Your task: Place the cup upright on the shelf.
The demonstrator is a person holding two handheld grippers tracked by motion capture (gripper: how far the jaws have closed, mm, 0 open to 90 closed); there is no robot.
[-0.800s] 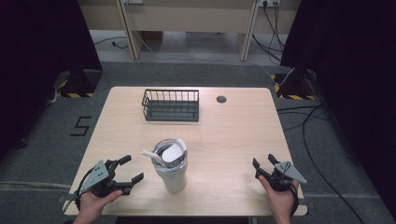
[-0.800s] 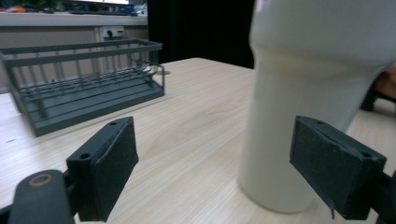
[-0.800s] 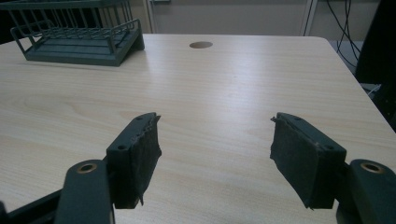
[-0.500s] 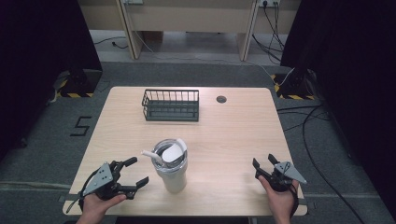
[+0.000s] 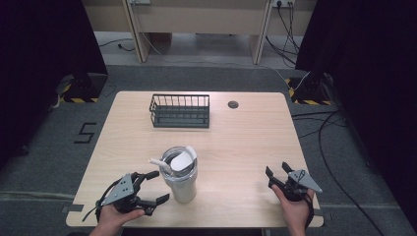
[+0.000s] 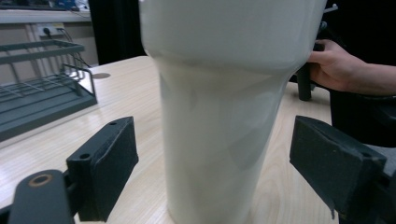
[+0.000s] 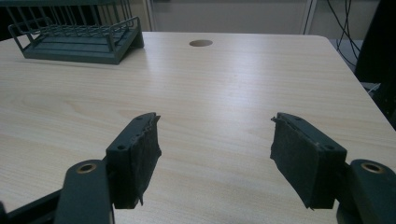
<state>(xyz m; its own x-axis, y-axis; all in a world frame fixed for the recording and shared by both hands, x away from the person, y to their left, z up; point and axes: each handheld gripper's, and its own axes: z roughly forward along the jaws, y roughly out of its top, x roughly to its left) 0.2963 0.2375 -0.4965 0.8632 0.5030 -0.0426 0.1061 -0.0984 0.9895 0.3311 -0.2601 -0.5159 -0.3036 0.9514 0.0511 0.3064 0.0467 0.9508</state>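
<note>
We judged that the tall white tumbler [image 5: 180,177], standing free between our left gripper's [image 5: 156,186] wide jaws, could tip if 1 pad struck first, while our right gripper [image 5: 279,172] sat wide and empty.

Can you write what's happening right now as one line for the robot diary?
left gripper: open, fingers either side of white tumbler, not touching | right gripper: open, empty | wire basket: far side of table

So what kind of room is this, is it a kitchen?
Probably a lab or test room, not a kitchen: one bare wooden table on grey carpet, dark curtains at both sides, loose cables across the floor.
</note>
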